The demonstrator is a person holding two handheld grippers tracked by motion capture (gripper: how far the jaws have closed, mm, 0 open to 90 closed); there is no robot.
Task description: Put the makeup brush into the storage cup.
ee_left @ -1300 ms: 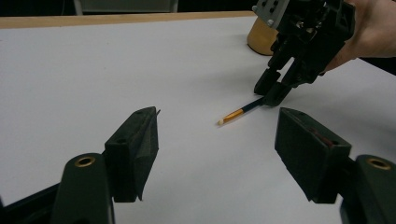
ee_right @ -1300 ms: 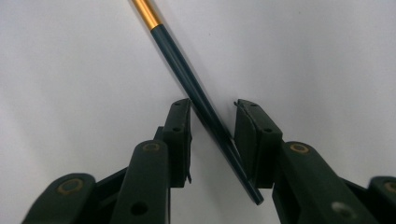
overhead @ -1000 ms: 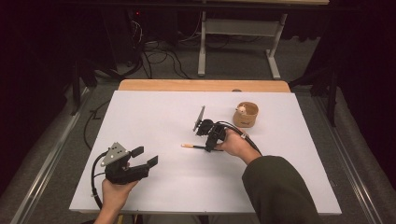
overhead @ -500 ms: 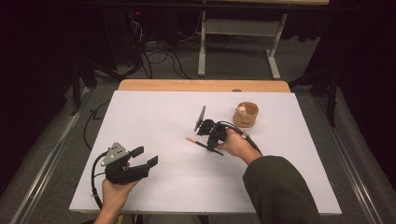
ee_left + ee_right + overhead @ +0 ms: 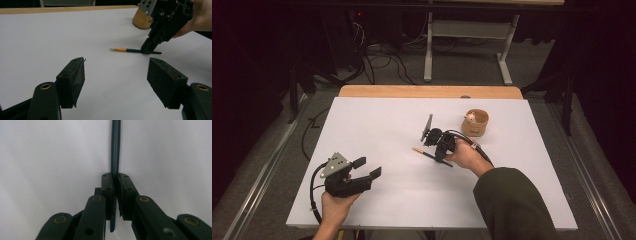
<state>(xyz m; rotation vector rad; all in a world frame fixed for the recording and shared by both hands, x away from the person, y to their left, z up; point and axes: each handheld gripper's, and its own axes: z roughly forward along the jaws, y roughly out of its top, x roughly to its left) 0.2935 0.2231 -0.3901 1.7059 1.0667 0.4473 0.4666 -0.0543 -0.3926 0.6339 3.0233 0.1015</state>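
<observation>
Black left gripper: our left gripper (image 5: 371, 167) rests at the near left of the white table (image 5: 377, 125), jaws spread wide with nothing between them; in the left gripper view it (image 5: 116, 75) looks across bare tabletop toward the brush.

Brush: a thin dark paintbrush (image 5: 432, 156) with a gold ferrule and pale tip lies near the table's middle, tip pointing left; in the left gripper view we see it (image 5: 130, 50) flat on, or barely off, the surface; we cannot tell which.

Right gripper: our right gripper (image 5: 439, 159) comes down on the handle end of the brush; in the right gripper view its jaws (image 5: 114, 185) are pressed together on the dark shaft (image 5: 115, 147), which runs straight out ahead of them.

Cup: a small tan cup (image 5: 475, 122) stands just beyond and to the right of the right hand (image 5: 467, 156), with something small and pale inside; we cannot make out what.

Progress: we judge the grasp made and the carry not yet begun; if the cup is the brush's destination, lifting, moving over and dropping it in all remain.
</observation>
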